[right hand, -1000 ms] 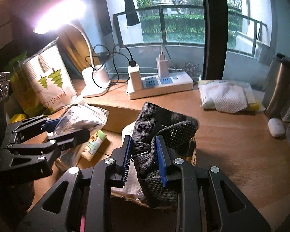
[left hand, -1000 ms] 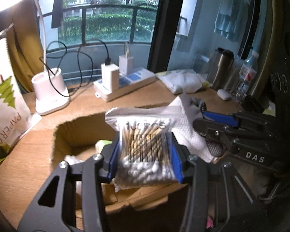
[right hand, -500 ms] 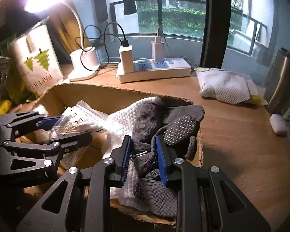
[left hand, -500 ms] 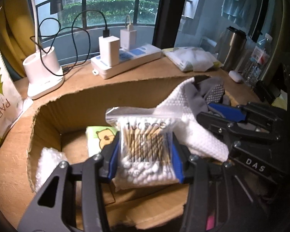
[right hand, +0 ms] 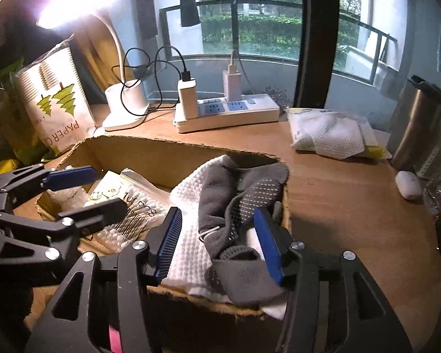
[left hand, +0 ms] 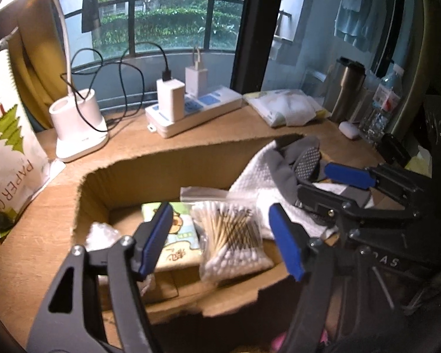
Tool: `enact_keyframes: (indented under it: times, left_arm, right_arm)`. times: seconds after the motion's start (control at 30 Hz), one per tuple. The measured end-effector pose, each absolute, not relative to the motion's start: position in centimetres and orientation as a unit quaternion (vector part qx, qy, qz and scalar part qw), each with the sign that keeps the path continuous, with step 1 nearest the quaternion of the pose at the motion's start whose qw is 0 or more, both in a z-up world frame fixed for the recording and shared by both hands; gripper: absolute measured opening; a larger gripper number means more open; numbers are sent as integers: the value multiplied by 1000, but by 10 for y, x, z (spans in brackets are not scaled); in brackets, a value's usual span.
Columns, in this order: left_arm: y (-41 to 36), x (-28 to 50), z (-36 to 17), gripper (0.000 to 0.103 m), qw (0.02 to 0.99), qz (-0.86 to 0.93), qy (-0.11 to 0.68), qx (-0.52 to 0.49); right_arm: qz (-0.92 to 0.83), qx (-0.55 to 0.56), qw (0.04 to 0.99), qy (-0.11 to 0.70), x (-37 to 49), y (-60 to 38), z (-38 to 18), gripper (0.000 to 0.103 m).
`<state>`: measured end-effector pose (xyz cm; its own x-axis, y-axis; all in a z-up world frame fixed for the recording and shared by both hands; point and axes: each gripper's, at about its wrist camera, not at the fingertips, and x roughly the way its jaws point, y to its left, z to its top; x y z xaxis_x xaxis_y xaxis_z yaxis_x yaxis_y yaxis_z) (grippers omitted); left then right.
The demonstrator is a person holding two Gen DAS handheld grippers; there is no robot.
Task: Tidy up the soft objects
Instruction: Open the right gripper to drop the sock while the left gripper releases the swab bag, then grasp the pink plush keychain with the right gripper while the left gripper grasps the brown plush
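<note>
An open cardboard box [left hand: 114, 173] [right hand: 161, 153] sits on the wooden desk. A clear bag of cotton swabs [left hand: 235, 238] [right hand: 132, 214] lies inside it beside a tissue pack [left hand: 176, 235]. My left gripper [left hand: 220, 241] is open around and above the bag, not touching it. A grey dotted sock [right hand: 235, 206] [left hand: 302, 161] lies on a white cloth [right hand: 188, 244] [left hand: 255, 182] at the box's right end. My right gripper [right hand: 217, 241] is open, its jaws either side of the sock.
A white power strip [right hand: 226, 114] with chargers, a lamp base [right hand: 126, 108], a paper bag [right hand: 56, 97], a pack of white cloths [right hand: 329, 135], a steel flask [right hand: 414, 123] and a small white case [right hand: 408, 185] stand on the desk behind and beside the box.
Both grippers lowered into the box and opened. The swab bag dropped from the left gripper into the box; the sock was let go onto the white cloth.
</note>
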<state>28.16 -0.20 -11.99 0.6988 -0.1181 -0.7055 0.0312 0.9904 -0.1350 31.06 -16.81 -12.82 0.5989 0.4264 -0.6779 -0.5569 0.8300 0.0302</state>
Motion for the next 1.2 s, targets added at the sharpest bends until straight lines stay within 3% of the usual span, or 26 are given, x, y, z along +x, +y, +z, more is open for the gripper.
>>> enact_keyframes:
  times: [0.67,1.2]
  left_arm:
    - [8,213,-95,70,935,-40,345,-68]
    - [19,164,-107,71,937,-43,338,-83]
  right_arm:
    - [272,-98,903,319,239,-175,-96,54]
    - [271,-104,900,325,194,-170,-108,54]
